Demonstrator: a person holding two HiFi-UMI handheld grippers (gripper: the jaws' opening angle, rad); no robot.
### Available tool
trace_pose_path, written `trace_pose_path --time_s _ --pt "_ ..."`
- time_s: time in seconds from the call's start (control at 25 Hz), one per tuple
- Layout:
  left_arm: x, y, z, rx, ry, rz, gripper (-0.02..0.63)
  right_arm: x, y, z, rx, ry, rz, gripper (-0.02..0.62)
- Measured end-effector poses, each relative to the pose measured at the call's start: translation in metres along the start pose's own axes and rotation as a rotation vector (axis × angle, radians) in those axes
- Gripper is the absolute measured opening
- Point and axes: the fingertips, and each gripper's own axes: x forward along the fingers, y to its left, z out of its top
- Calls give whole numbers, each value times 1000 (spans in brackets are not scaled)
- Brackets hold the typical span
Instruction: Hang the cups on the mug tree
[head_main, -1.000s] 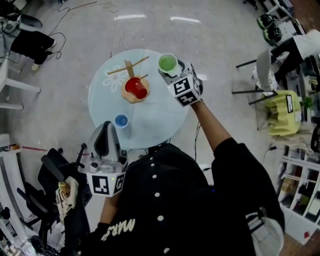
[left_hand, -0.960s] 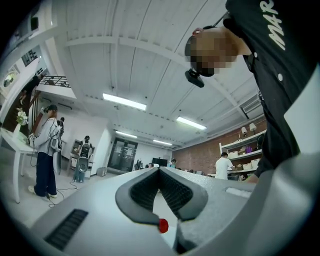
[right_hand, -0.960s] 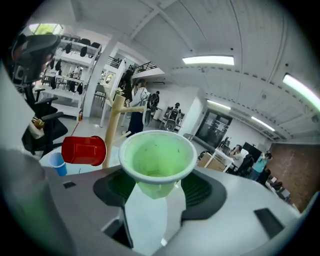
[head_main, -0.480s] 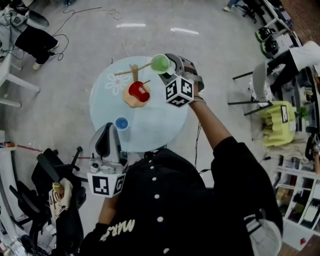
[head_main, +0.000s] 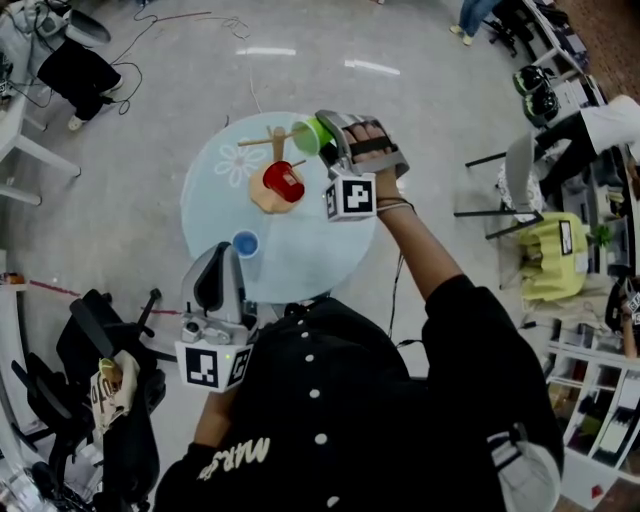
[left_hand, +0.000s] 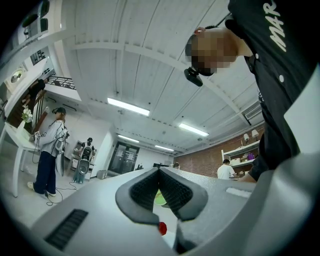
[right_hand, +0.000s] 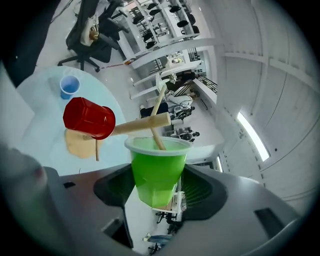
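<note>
Right gripper (right_hand: 156, 187) jaws clamped on the green cup (right_hand: 156, 170), pads on its lower wall. The cup bottom is hidden between them. In head view the cup lies tipped, mouth facing left at the mug tree (head_main: 272, 160). 1 thin peg (right_hand: 157, 107) runs down past the rim; can't tell if it touches inside. Red cup (right_hand: 89, 118) sits low on the tree, covering part of the base (right_hand: 79, 144). Blue cup (head_main: 244, 243) stands upright on the round table (head_main: 205, 215), near-left of the tree, well apart. Left gripper (head_main: 214, 268) is at the table's near edge, jaw tips together, nothing held. Its own view is mostly ceiling, with only slivers of green and red through the gap.
</note>
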Motion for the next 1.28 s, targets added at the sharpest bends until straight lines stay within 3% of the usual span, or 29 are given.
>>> trace_pose_path --time_s 0.4,0.92,1.12,1.28 --pt "-5 7 -1 -3 9 18 -6 8 14 13 -154 1 -42 282" --pt "-3 3 -3 -5 11 11 -6 0 29 22 -179 -32 -50 337" --pt "-3 6 0 2 13 15 -6 -12 35 18 -119 -43 -41 357" --pt "-6 4 1 16 19 11 -6 -38 26 9 96 -59 -70 364"
